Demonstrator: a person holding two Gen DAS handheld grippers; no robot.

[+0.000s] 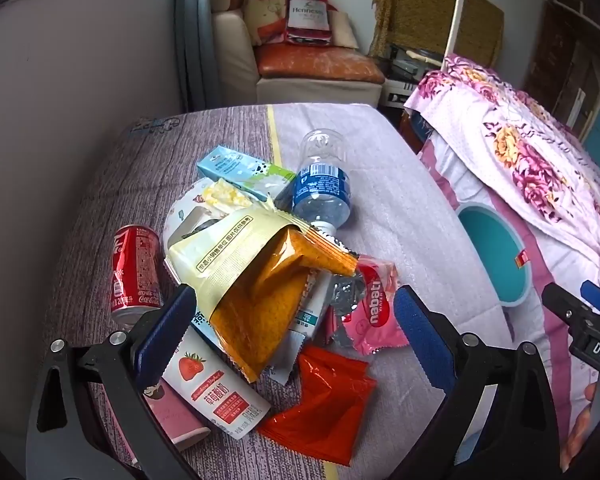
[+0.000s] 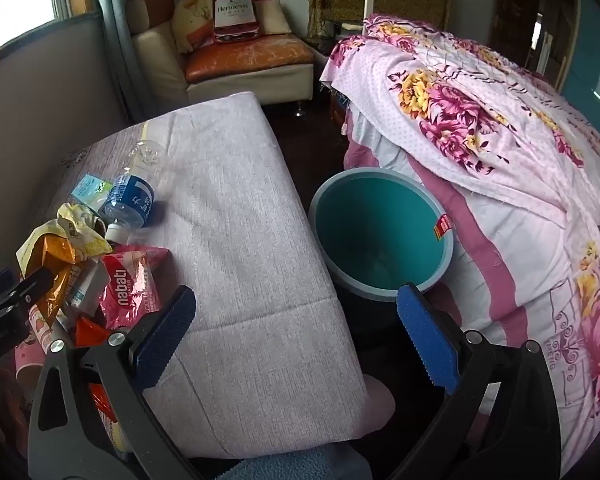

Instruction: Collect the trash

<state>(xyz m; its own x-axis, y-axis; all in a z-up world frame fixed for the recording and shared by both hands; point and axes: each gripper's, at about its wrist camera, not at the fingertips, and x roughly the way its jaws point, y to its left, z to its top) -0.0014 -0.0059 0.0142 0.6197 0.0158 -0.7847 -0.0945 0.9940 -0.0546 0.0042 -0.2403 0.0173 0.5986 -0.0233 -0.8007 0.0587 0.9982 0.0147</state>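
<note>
Orange snack pouch (image 1: 268, 296) hides wrappers beneath; strawberry carton (image 1: 216, 396) partly covered.

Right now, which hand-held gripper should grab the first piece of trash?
Left. The left hand-held gripper is open right over the orange pouch; the right hand-held gripper is open over bare tablecloth beside the bin.

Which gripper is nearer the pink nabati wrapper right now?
Left. The left gripper hangs open right over the trash pile, the nabati wrapper just inside its right finger. The right gripper is open too, off to the wrapper's right, toward the teal bin.
</note>
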